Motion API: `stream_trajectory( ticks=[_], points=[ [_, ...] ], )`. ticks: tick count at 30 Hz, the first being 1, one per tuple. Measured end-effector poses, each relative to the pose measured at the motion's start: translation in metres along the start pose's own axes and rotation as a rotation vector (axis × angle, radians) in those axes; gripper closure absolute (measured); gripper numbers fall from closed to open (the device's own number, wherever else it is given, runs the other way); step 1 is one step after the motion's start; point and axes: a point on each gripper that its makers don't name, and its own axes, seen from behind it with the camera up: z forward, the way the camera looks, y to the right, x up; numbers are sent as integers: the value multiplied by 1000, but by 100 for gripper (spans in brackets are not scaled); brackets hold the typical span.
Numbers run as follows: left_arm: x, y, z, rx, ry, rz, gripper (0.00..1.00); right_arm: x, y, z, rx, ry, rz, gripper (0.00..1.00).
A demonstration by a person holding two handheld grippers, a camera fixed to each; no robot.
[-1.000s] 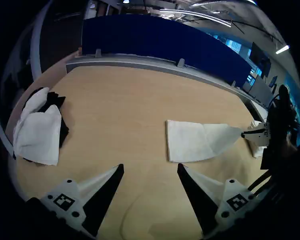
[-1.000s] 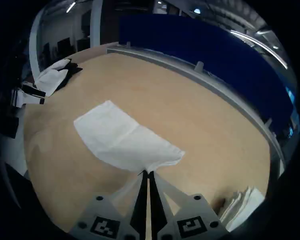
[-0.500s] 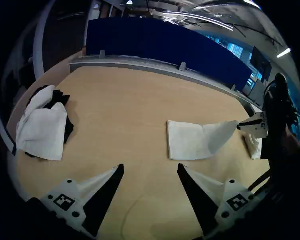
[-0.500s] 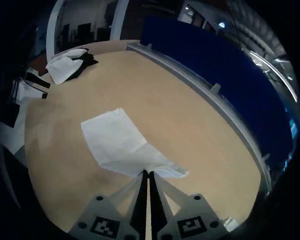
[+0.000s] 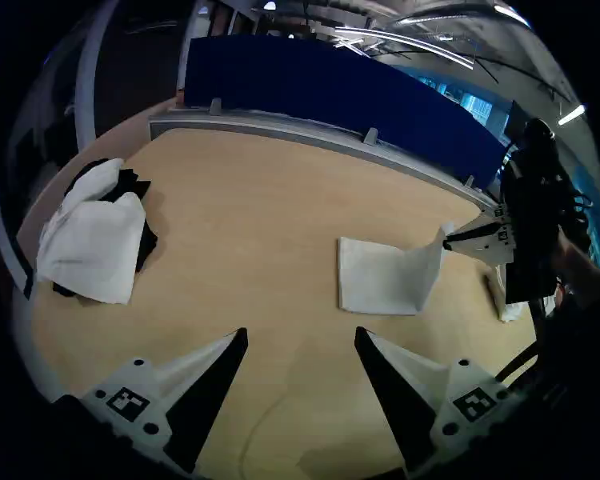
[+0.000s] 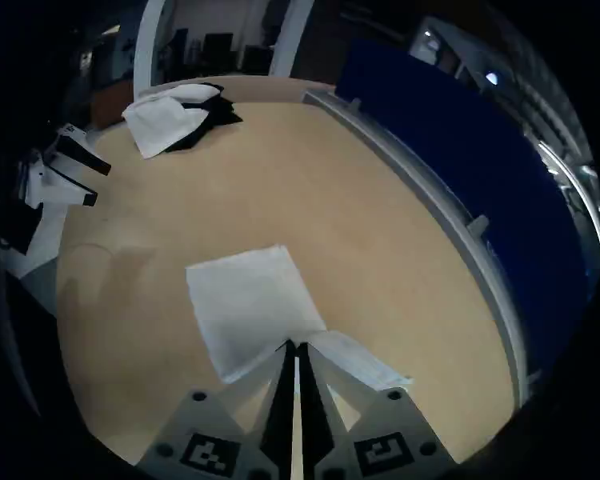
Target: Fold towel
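A white towel (image 5: 384, 274) lies on the wooden table (image 5: 244, 208), its right end lifted and curled leftward. My right gripper (image 5: 446, 240) is shut on that raised edge, held by a person's hand at the table's right side. In the right gripper view the towel (image 6: 248, 312) spreads out flat ahead of the right gripper (image 6: 294, 350), whose closed fingers pinch the near edge, with a fold of cloth trailing to the right. My left gripper (image 5: 300, 340) hovers open above the near part of the table, short of the towel, nothing between its fingers. The left gripper (image 6: 64, 172) also appears far left in the right gripper view.
A heap of white and black cloths (image 5: 96, 232) sits at the table's left end, seen again as the cloth heap (image 6: 172, 116). Folded white towels (image 5: 504, 304) lie at the right edge. A blue partition (image 5: 332, 88) runs along the table's far side.
My right gripper has lifted the towel's right end and carried it leftward over the rest, shortening the flat part. My left gripper stays open and has barely shifted.
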Motion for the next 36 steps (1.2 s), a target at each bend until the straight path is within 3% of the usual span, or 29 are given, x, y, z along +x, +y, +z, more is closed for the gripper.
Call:
stream_trajectory(
  ticks=[8, 14, 22, 25, 28, 32, 36],
  points=[
    [-10, -5, -9, 18, 12, -58, 0, 31, -49, 48, 102, -16, -81, 97],
    [-17, -12, -16, 29, 18, -109, 0, 33, -93, 91, 198, -37, -56, 97],
    [-19, -20, -18, 37, 23, -146, 0, 28, -102, 102, 217, -60, -43, 95],
    [-20, -21, -17, 34, 20, -146, 0, 30, -101, 102, 217, -56, -25, 86],
    [-20, -22, -16, 34, 17, -139, 0, 32, -99, 99, 215, -44, 2, 71],
    [-18, -23, -16, 33, 18, -130, 0, 35, -92, 91, 197, -27, 40, 38],
    [-15, -22, -15, 26, 21, -133, 0, 32, -86, 82, 173, -23, 66, 33]
  ],
)
